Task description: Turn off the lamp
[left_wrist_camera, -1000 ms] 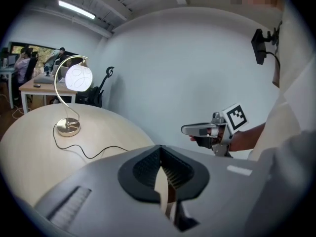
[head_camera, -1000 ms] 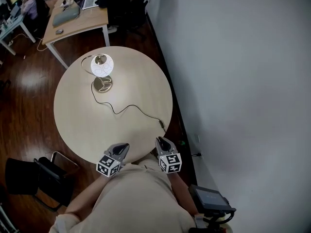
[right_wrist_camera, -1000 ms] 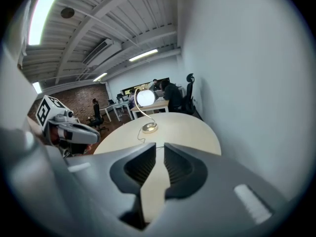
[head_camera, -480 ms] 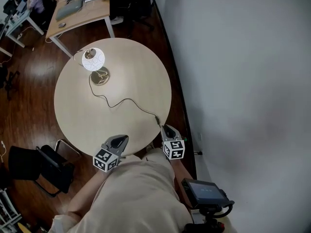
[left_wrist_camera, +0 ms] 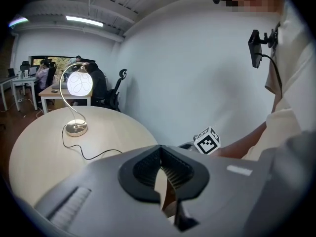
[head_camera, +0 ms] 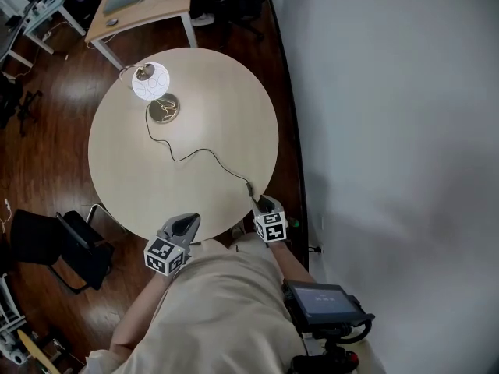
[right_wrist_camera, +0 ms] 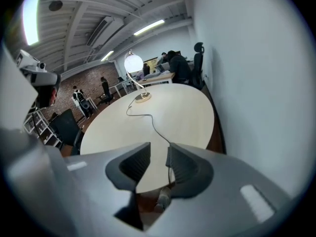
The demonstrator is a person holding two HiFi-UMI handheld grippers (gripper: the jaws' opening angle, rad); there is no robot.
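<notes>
The lamp's white globe (head_camera: 150, 82) glows above its round metal base (head_camera: 164, 109) at the far left of the round table (head_camera: 140, 185). Its black cord (head_camera: 204, 153) snakes to the near right edge. There my right gripper (head_camera: 261, 203) sits just behind the cord's end. In the right gripper view its jaws (right_wrist_camera: 159, 151) are opening; the cord (right_wrist_camera: 154, 127) runs up to the right pad, and nothing is pinched. A grey oblong piece (right_wrist_camera: 163, 198) shows below the jaws. My left gripper (head_camera: 189, 221) hovers at the near edge, shut (left_wrist_camera: 160, 148) and empty.
A white wall (head_camera: 390, 131) runs close along the table's right side. A black chair (head_camera: 54, 248) stands at the near left. A wooden desk (head_camera: 148, 6) with people seated near it lies beyond the lamp. A dark device (head_camera: 320, 302) hangs at the person's waist.
My right gripper has come down and forward to the table's edge, close to the cord's end. The left gripper has shifted a little along the near edge. The lamp still glows.
</notes>
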